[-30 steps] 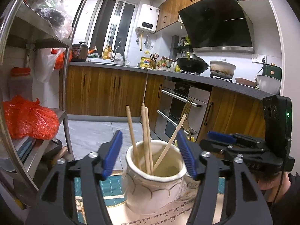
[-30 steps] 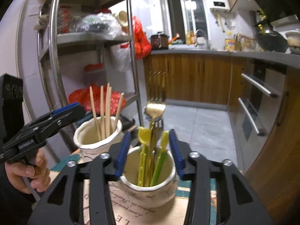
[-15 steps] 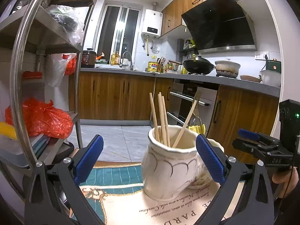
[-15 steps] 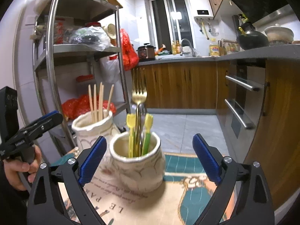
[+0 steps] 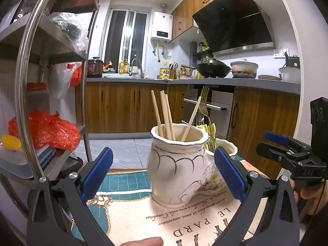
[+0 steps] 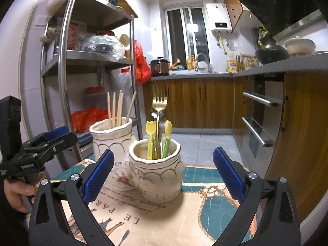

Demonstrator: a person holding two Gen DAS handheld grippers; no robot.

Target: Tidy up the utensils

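Two cream ceramic jars stand side by side on a printed mat. One jar [image 5: 177,170] [image 6: 111,138] holds several wooden chopsticks [image 5: 164,114] [image 6: 115,108]. The other jar [image 6: 156,174] [image 5: 224,149] holds a gold fork [image 6: 159,110] [image 5: 204,106] and yellow and green plastic utensils [image 6: 151,137]. My left gripper [image 5: 163,176] is open, its blue pads either side of the chopstick jar, not touching it. My right gripper [image 6: 163,174] is open, wide of the fork jar.
The mat [image 5: 143,211] [image 6: 164,219] is beige and teal with lettering. A steel shelf rack [image 5: 30,94] [image 6: 63,78] with red bags stands to the left. Kitchen cabinets and an oven [image 6: 258,119] lie behind. A fingertip [image 5: 143,242] shows at the bottom edge.
Both grippers released their jars, opened wide and pulled back. The jars now stand free on the mat.
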